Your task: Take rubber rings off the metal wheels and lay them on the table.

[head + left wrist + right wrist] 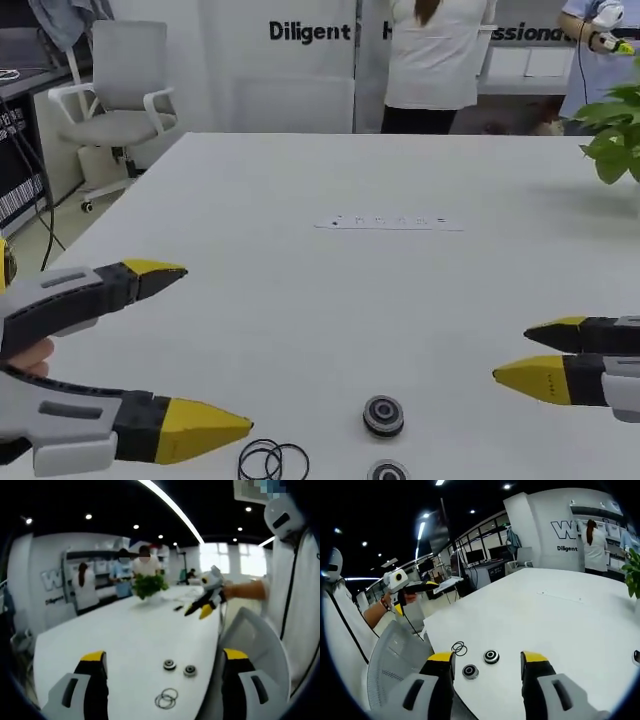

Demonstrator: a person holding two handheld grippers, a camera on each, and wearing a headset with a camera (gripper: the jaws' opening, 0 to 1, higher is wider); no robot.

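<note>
Two small metal wheels with dark rims sit near the table's front edge, one (383,415) just behind the other (387,470). Left of them lie loose black rubber rings (272,461), overlapping. My left gripper (205,350) hovers left of the rings, jaws wide open and holding nothing. My right gripper (515,352) is held to the right of the wheels, open and holding nothing. The left gripper view looks between its jaws (164,655) at both wheels (169,664) (189,670) and the rings (166,698). The right gripper (487,656) view has the wheels (491,656) (470,671) and the rings (459,648).
The white table (400,300) stretches far back, with a thin printed strip (390,222) at its middle. A green plant (615,140) stands at the far right. An office chair (125,90) is off the far left corner. People stand behind the table.
</note>
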